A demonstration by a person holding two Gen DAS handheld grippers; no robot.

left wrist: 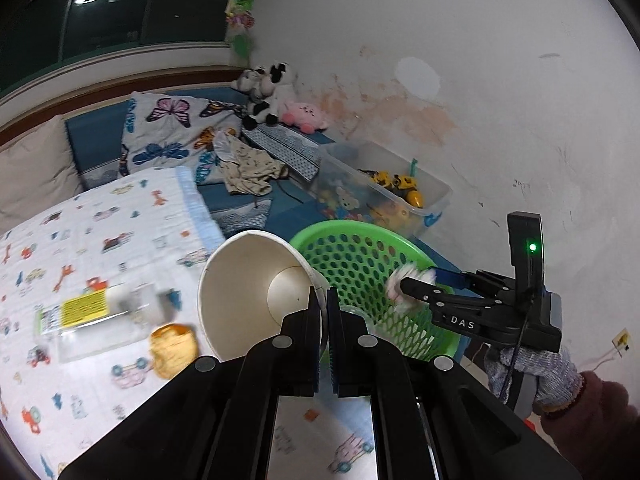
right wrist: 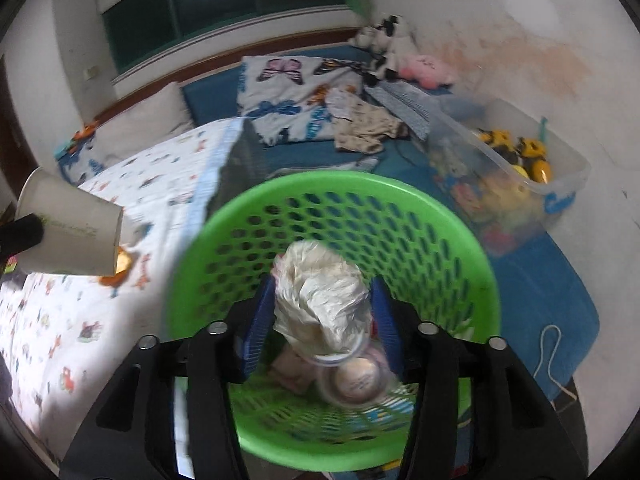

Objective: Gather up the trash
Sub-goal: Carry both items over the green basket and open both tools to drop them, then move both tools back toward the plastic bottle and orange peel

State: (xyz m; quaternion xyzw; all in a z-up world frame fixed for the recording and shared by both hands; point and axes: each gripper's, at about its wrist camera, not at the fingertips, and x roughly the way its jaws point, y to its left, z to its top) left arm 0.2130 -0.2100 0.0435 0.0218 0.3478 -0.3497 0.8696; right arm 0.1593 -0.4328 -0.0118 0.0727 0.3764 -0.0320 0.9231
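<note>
The crumpled plastic wad (right wrist: 320,296) sits between the right gripper (right wrist: 322,320) pads, jaws parted, directly over the green basket (right wrist: 476,264); let it fall clear before withdrawing. The left gripper (left wrist: 324,312), clamped on the paper cup (left wrist: 256,292) rim, should carry it rightward over the basket's rim before letting go.

1. We see a paper cup (left wrist: 256,288), its inside smooth and matt, at the frame's centre.
2. We see a green basket (right wrist: 332,196) of glossy perforated plastic.
3. We see crinkled, thin plastic wrap (right wrist: 320,296) with a slight sheen.
4. We see printed cotton-like cloth on the bed (left wrist: 80,240), matt.
5. We see a clear plastic bin (left wrist: 432,196) at right, smooth.
</note>
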